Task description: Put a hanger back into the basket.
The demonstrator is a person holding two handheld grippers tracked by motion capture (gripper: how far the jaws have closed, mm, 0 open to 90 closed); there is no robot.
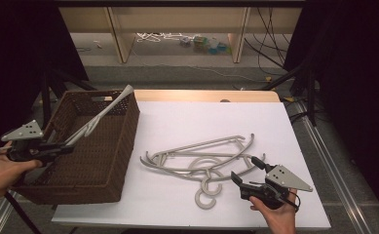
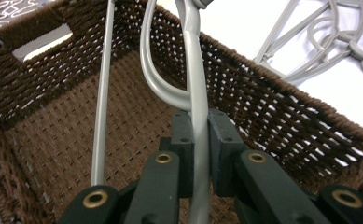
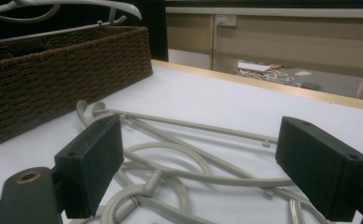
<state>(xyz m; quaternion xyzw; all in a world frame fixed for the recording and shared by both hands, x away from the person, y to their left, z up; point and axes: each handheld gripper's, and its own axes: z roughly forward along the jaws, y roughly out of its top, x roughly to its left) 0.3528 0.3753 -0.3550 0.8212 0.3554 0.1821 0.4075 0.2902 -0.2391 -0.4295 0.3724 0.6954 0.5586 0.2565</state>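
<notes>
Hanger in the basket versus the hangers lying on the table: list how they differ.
The hanger in the basket is clamped in the left hand-held gripper; the hangers on the table lie free, in front of the open right hand-held gripper. The basket hanger slants, one end poking above the rim of the wicker basket; the table hangers lie flat and overlapping. All are grey plastic.

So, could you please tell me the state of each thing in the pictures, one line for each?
Left gripper: shut on the held hanger.
Held hanger: tilted, lower part inside the basket, top end above its rim.
Basket: upright, at the table's left edge.
Hangers on the table: lying flat, tangled together.
Right gripper: open, near the hangers on the table, holding nothing.
</notes>
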